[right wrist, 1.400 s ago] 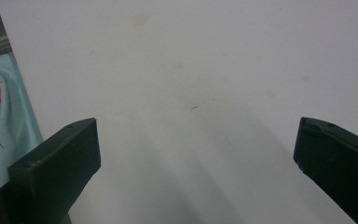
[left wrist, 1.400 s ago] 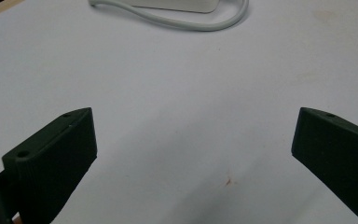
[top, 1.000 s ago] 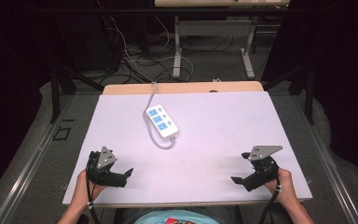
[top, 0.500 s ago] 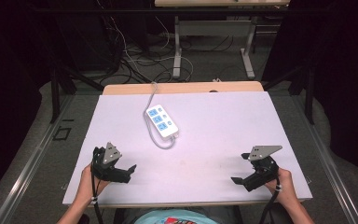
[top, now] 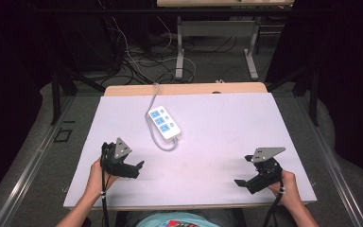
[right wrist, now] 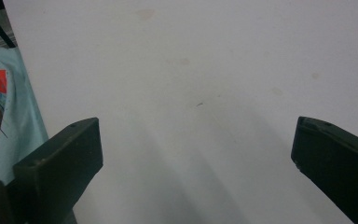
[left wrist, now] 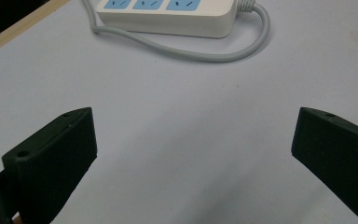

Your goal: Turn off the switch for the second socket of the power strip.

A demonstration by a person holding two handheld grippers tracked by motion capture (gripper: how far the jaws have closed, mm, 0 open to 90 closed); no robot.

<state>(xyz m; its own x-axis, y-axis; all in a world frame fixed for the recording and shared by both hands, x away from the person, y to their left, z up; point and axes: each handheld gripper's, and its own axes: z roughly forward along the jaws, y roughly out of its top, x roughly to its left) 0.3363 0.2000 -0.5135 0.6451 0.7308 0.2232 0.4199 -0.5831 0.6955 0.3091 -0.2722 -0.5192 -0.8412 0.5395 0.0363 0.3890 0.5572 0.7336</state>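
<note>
Near the table's front left edge, the left gripper (top: 139,165) rests low with its jaws spread wide and empty, aimed toward the one white power strip (top: 163,121), which lies near but apart from it, left of the table's (top: 227,123) middle. That strip's long axis runs from far-left to near-right, three blue socket panels facing up, its single grey cable (top: 166,145) leaving the near end and looping back along its left side. Over at the front right, the right gripper (top: 240,182) also stands wide open and empty, well apart from the strip.

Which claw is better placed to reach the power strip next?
Probably the left claw: it is open and points at the power strip just ahead. The right claw sits farther off, facing bare table.
</note>
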